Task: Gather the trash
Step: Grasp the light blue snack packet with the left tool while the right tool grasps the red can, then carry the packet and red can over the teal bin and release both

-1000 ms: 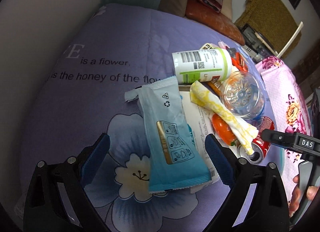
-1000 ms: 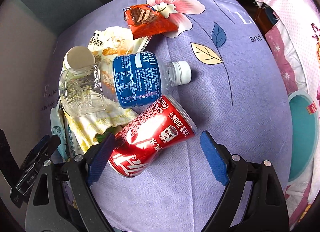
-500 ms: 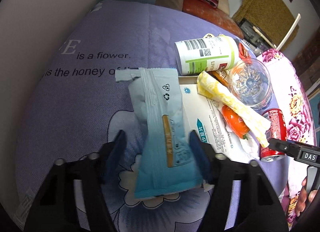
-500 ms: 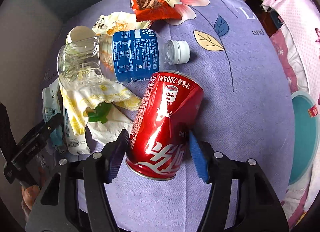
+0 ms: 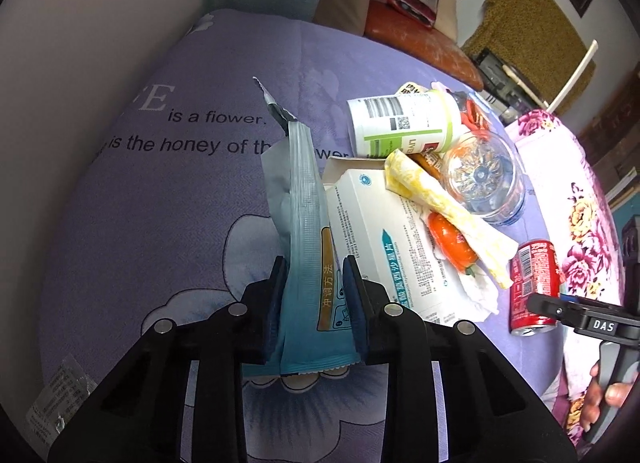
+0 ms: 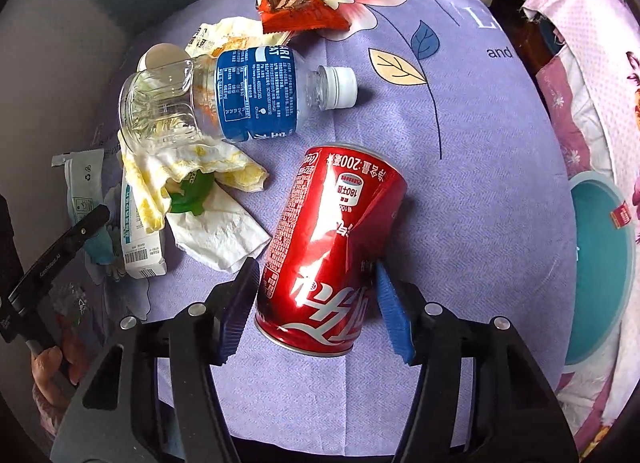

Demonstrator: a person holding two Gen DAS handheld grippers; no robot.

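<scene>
A blue-and-white sachet pouch [image 5: 304, 191] stands on edge, squeezed narrow between the pads of my left gripper [image 5: 314, 267], whose jaws are closing on its lower part. The red soda can [image 6: 332, 215] is dented and pinched near its base by my right gripper [image 6: 316, 267]; the same can [image 5: 534, 283] shows at the right of the left wrist view. Both sit over the purple flowered cover [image 6: 460, 143].
Loose trash lies between the grippers: a clear bottle with a blue label [image 6: 240, 95], a white medicine box [image 5: 372, 239], yellow-white tissue [image 5: 444, 203], an orange wrapper [image 6: 300, 7], and a white-green tub [image 5: 404, 123]. A teal basin [image 6: 600, 263] sits off the right edge.
The left jaws came together on the flat pouch, which now stands folded on edge. The right jaws closed on the can, which swung round to point away from the camera.
</scene>
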